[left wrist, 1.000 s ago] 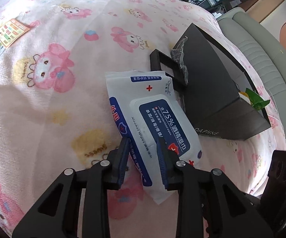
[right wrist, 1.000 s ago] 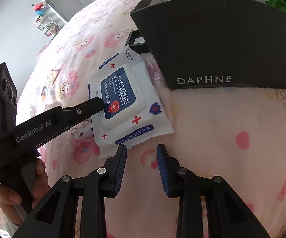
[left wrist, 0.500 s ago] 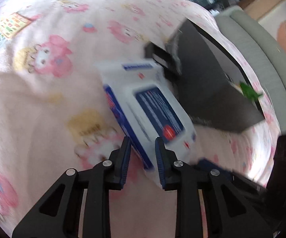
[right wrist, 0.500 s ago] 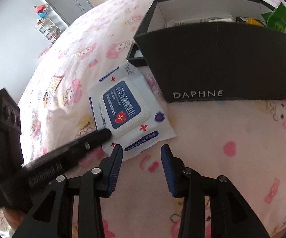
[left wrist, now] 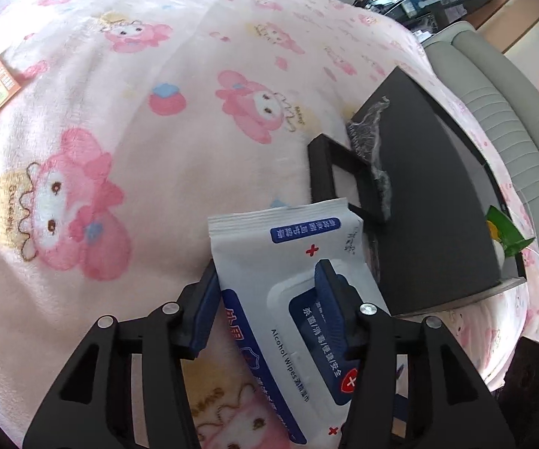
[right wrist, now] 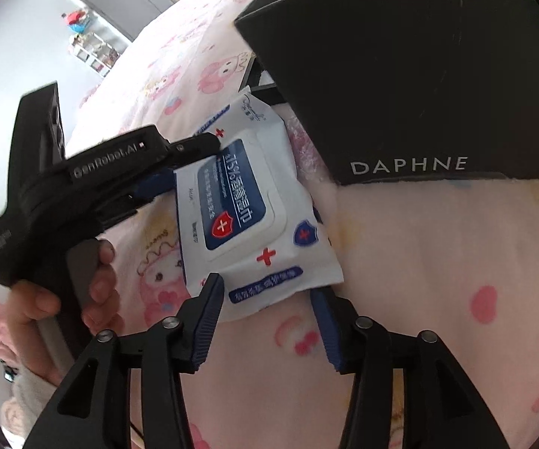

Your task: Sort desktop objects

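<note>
Left wrist view, left gripper (left wrist: 265, 299) jaws clamping wipes pack (left wrist: 292, 262), beside black box (left wrist: 426, 202)

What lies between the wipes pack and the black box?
A small black frame, leaning by the black box, beyond the wipes pack; left wrist view.

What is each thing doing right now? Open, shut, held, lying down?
Wipes pack: lid flap shut, held by the left claw, lifted at an angle.
Left claw: shut on the wipes pack.
Right claw: open, fingers on either side of the pack's near edge.
Black box: open at the top, standing on the blanket.
</note>
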{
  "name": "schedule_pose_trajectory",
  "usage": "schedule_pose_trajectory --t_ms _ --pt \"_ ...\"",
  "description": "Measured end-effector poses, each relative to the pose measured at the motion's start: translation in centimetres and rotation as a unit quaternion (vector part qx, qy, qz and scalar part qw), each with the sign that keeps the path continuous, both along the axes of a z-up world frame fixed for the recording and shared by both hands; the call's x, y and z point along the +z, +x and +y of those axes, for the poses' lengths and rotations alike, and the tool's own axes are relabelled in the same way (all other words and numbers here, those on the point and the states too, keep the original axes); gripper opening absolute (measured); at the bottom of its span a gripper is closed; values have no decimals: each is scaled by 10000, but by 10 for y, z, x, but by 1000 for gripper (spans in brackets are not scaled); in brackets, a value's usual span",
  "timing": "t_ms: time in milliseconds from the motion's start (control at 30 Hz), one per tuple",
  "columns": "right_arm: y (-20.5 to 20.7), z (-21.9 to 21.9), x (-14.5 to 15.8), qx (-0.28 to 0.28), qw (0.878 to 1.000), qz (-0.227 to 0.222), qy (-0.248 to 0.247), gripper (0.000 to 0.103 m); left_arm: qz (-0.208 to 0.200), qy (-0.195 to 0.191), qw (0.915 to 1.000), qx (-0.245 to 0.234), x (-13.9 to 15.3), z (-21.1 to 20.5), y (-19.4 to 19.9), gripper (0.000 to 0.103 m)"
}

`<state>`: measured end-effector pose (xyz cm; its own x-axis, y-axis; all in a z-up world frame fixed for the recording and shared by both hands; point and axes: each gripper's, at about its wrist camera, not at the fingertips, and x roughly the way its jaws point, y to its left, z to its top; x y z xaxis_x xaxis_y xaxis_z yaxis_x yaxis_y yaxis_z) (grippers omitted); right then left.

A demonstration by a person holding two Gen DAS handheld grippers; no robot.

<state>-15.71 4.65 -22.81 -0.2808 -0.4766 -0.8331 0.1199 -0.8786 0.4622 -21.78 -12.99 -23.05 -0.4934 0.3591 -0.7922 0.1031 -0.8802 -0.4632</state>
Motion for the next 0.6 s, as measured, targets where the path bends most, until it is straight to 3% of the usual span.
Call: schedule_pose_trajectory --t_ms 200,333,433,600 --pt "1 6 17 124 9996 244 -59 46 -16 248 9997 29 12 -3 26 31" --pt "10 8 56 424 9955 852 22 46 116 104 9998 -159 28 14 64 31" --pt "16 5 72 539 9924 1070 290 46 3 80 9998 -184 25 20 84 31" --pt "18 11 57 364 9962 702 373 46 -65 160 9998 99 23 6 91 31"
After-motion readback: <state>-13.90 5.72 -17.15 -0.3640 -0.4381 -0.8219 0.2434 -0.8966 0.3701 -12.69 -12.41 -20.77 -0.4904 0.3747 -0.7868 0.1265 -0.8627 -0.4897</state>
